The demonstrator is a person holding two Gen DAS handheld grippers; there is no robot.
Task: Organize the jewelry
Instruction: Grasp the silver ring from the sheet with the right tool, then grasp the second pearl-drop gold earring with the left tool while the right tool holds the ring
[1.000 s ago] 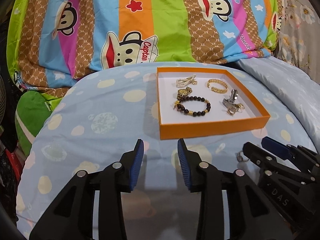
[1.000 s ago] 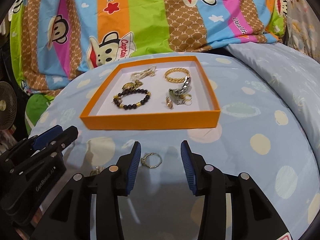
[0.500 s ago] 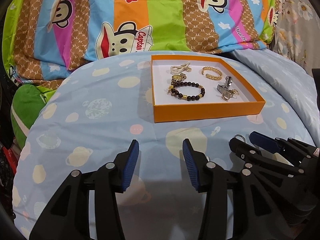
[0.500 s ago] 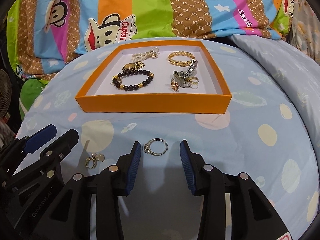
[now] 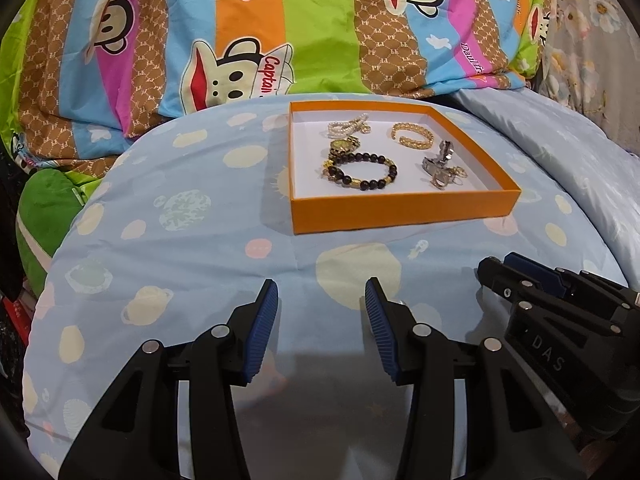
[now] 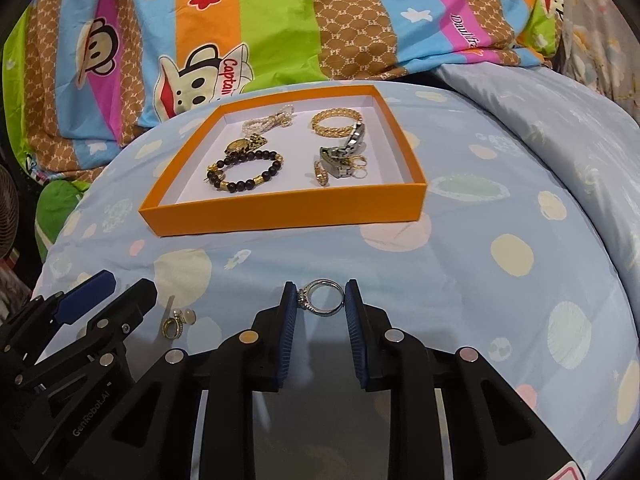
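An orange tray [image 5: 400, 209] [image 6: 280, 211] sits on the blue bedspread and holds a dark bead bracelet [image 5: 366, 172] [image 6: 244, 171], a gold bangle [image 6: 334, 123], a pearl piece, watches and small rings. My right gripper [image 6: 321, 300] is closed on a silver ring [image 6: 323, 297] between its blue pads, just above the bedspread in front of the tray. A small gold earring pair [image 6: 176, 322] lies on the bedspread to its left. My left gripper [image 5: 322, 304] is open and empty, hovering over the bedspread in front of the tray.
A striped cartoon-monkey quilt [image 5: 280, 32] is piled behind the tray. A pale blue pillow [image 6: 560, 120] rises at the right. A green cushion [image 5: 48, 208] lies at the left edge of the bed. The two grippers are side by side, close together.
My right gripper has narrowed and closed on the silver ring, which was lying loose between its open fingers. My left gripper has shifted slightly and stays open.
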